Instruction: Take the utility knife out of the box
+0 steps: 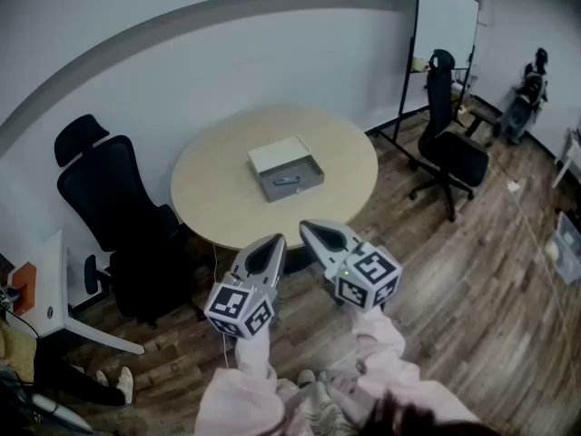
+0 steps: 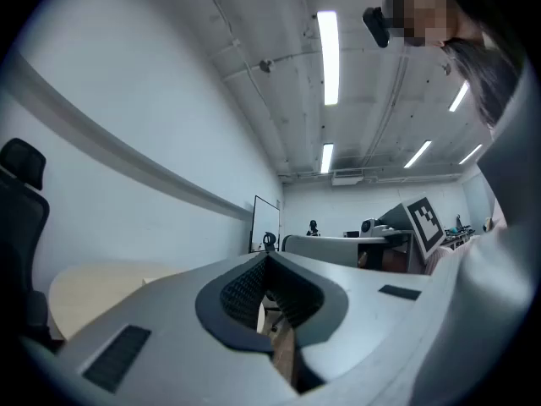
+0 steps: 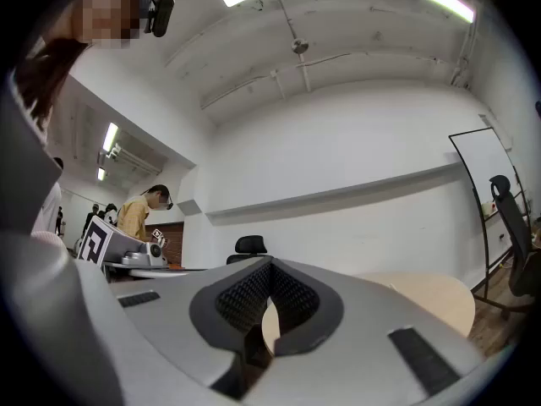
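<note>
Round table (image 1: 213, 193), black chairs (image 1: 113, 198), whiteboard (image 1: 445, 25) — wood floor (image 1: 472, 280), white walls (image 1: 227, 53).

Box (image 1: 277, 155) sits mid-table (image 1: 218, 189), knife (image 1: 286, 181) in it. Left chair (image 1: 113, 203) near the table's left, right chair (image 1: 451, 148) far right by the whiteboard (image 1: 447, 34).

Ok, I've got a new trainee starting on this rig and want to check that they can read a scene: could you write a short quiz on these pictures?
1. True or false: the lid of the box on the round table is shut.
2. Where is the utility knife? A) inside the box B) on the table beside the box C) on the floor
3. How do the jaws of the left hand-held gripper and the right hand-held gripper stand, and is anything between them?

Key: 1 false, the lid is open. 2 A. 3 Both pairs are together, with nothing between them.
</note>
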Motion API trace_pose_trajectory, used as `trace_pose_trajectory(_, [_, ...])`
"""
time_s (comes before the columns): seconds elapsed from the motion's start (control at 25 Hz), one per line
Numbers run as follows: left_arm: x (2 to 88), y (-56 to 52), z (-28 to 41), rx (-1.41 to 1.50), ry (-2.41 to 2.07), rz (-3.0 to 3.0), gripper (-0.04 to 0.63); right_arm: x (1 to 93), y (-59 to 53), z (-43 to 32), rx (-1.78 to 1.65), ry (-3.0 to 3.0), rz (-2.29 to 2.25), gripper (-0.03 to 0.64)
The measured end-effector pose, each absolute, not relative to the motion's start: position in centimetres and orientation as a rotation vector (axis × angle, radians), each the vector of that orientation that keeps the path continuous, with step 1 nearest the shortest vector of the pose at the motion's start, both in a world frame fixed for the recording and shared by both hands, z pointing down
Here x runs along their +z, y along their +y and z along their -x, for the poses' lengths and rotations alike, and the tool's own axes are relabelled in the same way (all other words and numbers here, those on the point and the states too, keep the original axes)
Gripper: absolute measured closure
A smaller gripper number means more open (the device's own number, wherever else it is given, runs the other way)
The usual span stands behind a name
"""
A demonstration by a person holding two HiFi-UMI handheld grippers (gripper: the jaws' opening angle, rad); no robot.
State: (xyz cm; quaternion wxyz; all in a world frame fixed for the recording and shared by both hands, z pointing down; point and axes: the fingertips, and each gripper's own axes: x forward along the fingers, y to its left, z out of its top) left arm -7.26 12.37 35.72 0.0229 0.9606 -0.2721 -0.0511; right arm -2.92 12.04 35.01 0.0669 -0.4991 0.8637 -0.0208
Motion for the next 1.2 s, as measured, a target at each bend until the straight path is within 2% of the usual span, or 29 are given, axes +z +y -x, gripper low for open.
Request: trace_pose_trajectory(1.2, [38.2, 14.5, 4.8, -0.108, -0.828, -2.939, 0.594, 36.7, 13.5, -0.9, -0.154, 2.585, 1.496, 0.618])
